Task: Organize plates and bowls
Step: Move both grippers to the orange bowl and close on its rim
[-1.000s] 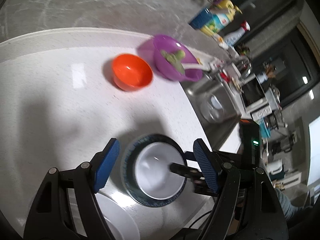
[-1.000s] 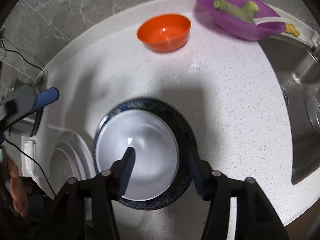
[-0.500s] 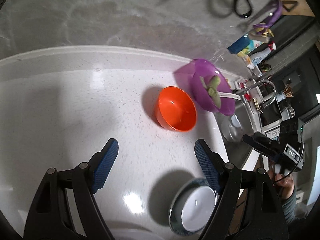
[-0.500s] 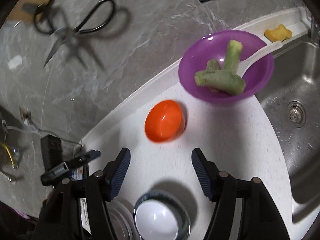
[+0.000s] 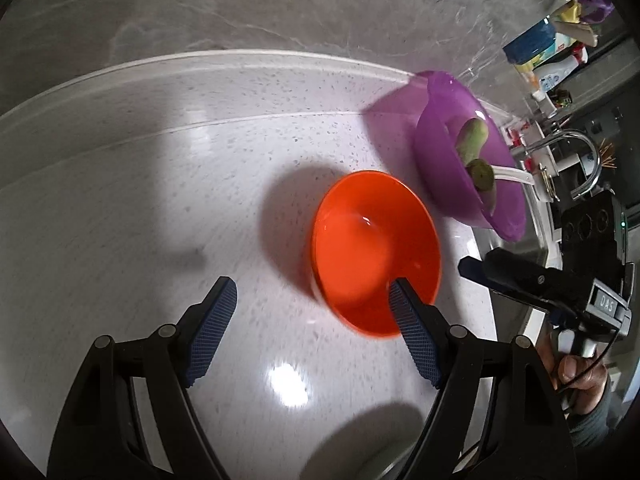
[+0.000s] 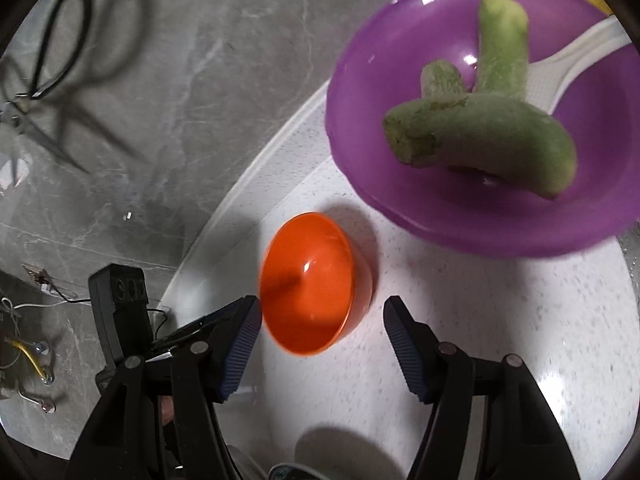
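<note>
Both grippers had left the stacked plates and closed on the orange bowl [image 5: 376,252], upright on the counter [image 5: 160,200] beside the purple bowl [image 5: 468,172]; left gripper [image 5: 312,320] and right gripper [image 6: 322,344] gaped, likely lining up a rim grasp.

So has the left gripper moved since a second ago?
Yes. The left gripper has left the white bowl and advanced toward the orange bowl, beside the purple bowl.
</note>
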`<action>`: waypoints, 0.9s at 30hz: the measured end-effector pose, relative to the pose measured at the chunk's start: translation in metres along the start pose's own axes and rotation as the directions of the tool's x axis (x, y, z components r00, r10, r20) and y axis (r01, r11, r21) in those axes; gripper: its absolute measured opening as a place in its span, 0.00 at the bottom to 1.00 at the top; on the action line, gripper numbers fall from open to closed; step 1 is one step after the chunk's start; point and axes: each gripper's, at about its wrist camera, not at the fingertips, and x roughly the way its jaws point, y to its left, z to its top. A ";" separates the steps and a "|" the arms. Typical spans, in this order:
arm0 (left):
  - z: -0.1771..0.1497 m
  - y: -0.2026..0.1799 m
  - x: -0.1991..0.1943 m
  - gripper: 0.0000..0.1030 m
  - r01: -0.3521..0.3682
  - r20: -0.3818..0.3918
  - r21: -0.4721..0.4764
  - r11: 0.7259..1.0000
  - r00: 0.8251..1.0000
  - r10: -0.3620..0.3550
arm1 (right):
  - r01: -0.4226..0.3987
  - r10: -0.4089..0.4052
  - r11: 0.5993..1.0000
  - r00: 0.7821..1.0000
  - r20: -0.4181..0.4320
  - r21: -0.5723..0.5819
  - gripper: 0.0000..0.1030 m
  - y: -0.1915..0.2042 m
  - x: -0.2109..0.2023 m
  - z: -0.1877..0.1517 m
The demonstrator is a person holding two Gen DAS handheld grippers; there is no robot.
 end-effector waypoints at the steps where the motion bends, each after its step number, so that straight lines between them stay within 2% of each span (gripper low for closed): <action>1: 0.003 0.000 0.006 0.73 -0.006 -0.004 0.006 1.000 1.000 0.006 | 0.006 -0.006 1.000 1.000 -0.007 0.001 0.64 -0.001 0.004 0.002; 6: 0.006 -0.002 0.026 0.55 -0.011 -0.034 0.021 1.000 0.999 0.012 | 0.019 -0.019 1.000 0.999 -0.035 0.015 0.61 -0.007 0.020 0.006; 11: 0.010 -0.001 0.039 0.52 -0.006 -0.040 0.005 1.000 0.999 0.007 | 0.026 -0.025 1.000 0.998 -0.057 0.015 0.54 -0.008 0.029 0.004; 12: 0.011 -0.001 0.041 0.44 -0.001 -0.041 0.002 1.000 0.999 0.001 | 0.029 -0.028 0.999 0.998 -0.058 0.015 0.51 -0.008 0.031 0.005; 14: 0.014 -0.004 0.046 0.37 0.007 -0.046 0.004 1.000 0.999 -0.007 | 0.033 -0.032 0.999 0.998 -0.058 0.021 0.48 -0.009 0.033 0.005; 16: 0.014 -0.006 0.048 0.37 0.010 -0.046 0.012 1.000 0.999 -0.009 | 0.034 -0.032 0.999 0.998 -0.057 0.027 0.48 -0.009 0.036 0.007; 18: 0.015 -0.007 0.050 0.30 0.020 -0.051 0.013 1.000 0.998 -0.019 | 0.037 -0.035 0.999 0.998 -0.060 0.026 0.40 -0.009 0.038 0.007; 20: 0.016 -0.008 0.052 0.29 0.029 -0.053 0.014 0.999 0.998 -0.028 | 0.041 -0.039 0.999 0.997 -0.066 0.027 0.36 -0.010 0.040 0.007; 23: 0.016 -0.011 0.056 0.25 0.039 -0.061 0.021 0.999 0.997 -0.037 | 0.044 -0.042 0.999 0.996 -0.075 0.026 0.23 -0.009 0.046 0.007; 25: 0.016 -0.012 0.055 0.25 0.035 -0.056 0.026 0.999 0.998 -0.033 | 0.050 -0.048 0.999 0.996 -0.077 0.021 0.21 -0.008 0.047 0.007; 27: 0.017 -0.012 0.056 0.16 0.030 -0.052 0.018 0.999 0.998 -0.029 | 0.058 -0.056 0.998 0.996 -0.073 0.013 0.19 -0.008 0.046 0.008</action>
